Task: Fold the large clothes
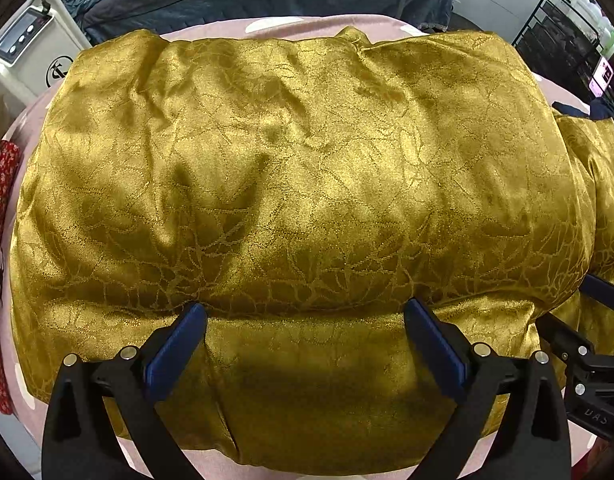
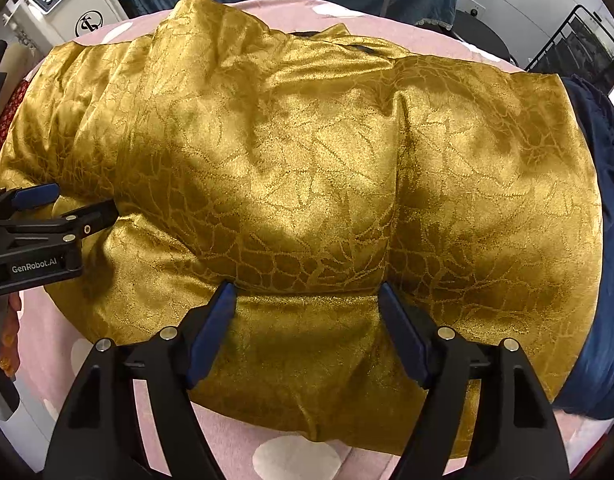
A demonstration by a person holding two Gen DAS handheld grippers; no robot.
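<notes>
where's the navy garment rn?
The navy garment lies at the right edge of the right wrist view, on the pink cover, partly tucked under the gold garment; the left wrist view shows only a sliver.

1. "GenRobot.AI" — white letters on the black body of the left gripper [image 2: 47,204], seen from the right wrist view.
2. A round black monogram logo (letters not legible) — on the white machine [image 2: 79,12] at the back left.
3. Upside-down letters, roughly "UAS", on the right gripper [image 1: 603,292] body — partly cut off.
</notes>
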